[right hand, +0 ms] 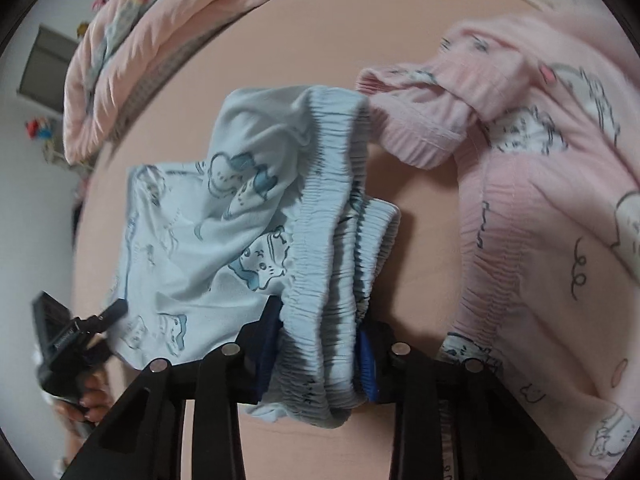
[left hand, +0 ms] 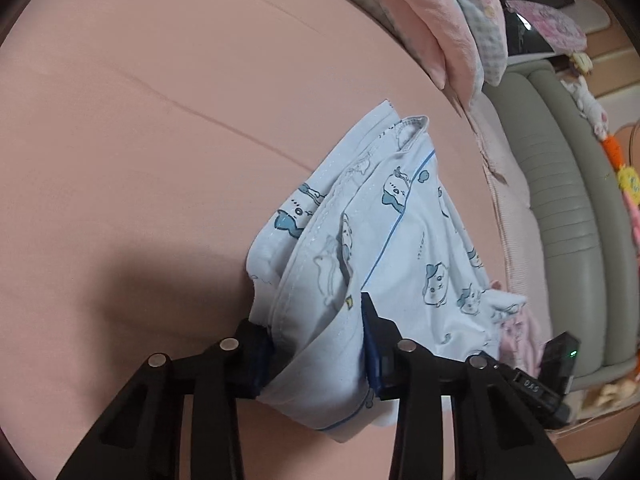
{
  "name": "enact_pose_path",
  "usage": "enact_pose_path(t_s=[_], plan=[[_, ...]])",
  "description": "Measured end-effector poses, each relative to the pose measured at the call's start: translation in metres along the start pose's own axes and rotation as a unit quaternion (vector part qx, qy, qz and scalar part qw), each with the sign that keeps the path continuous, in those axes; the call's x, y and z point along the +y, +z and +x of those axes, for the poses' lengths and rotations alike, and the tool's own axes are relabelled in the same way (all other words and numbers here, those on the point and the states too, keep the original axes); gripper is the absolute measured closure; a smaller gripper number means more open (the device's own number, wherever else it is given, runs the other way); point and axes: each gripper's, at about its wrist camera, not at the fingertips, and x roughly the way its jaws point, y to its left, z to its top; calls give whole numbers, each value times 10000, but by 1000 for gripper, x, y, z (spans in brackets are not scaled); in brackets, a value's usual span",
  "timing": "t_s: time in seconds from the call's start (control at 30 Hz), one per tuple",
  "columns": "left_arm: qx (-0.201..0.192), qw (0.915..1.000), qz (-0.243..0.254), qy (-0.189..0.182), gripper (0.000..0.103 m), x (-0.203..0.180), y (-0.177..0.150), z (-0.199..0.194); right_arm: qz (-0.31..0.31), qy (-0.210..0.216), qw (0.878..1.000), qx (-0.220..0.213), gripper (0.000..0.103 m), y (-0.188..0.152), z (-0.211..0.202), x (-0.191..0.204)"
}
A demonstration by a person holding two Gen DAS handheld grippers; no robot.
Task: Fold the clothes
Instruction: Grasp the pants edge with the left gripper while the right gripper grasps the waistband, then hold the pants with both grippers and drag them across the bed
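The light blue cotton shorts with little cartoon animals printed on them lay on a bed with a smooth peach-pink sheet, partly lifted off it at both ends. The left gripper had its jaws pinching a bunched hem of the shorts, with cloth squeezed between the two dark blue pads. The right gripper had its jaws pinching the gathered stretchy waistband of the same shorts. Seen from the right wrist, the left gripper showed low on the left, with a hand wrapped around its handle. A soft pink ribbed piece of clothing with white cartoon drawings lay just beside the shorts, touching the waistband. A rolled pink quilt with flowers sat at the far edge of the bed. Tiny white letters sat on the black part of the right gripper in the left wrist view, but they were too small to read.
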Motion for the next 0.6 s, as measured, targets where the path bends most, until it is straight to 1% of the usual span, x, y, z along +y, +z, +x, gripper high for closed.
enact_pose_path(t_s=[0.13, 0.17, 0.27, 0.37, 0.43, 0.5, 0.6], plan=[[-111, 9974, 526, 482, 78, -18, -4, -1, -585, -681, 9959, -55, 73, -5, 4, 26], [-168, 9960, 677, 561, 82, -22, -6, -2, -708, -803, 9942, -70, 73, -7, 5, 31], [-357, 9913, 1013, 767, 87, -34, -11, -4, -1046, -1127, 9880, -121, 75, -10, 6, 44], [-537, 9877, 1210, 831, 89, -39, -18, -10, -1155, -1148, 9865, -160, 79, -14, 5, 49], [-639, 9858, 1286, 869, 90, -43, -19, -13, -1053, -976, 9895, -160, 82, -15, 3, 48], [-692, 9869, 1231, 780, 90, -44, -19, -18, -1002, -799, 9915, -201, 86, -17, -1, 46], [-760, 9878, 1159, 716, 90, -45, -18, -26, -995, -696, 9924, -191, 87, -20, -3, 46]])
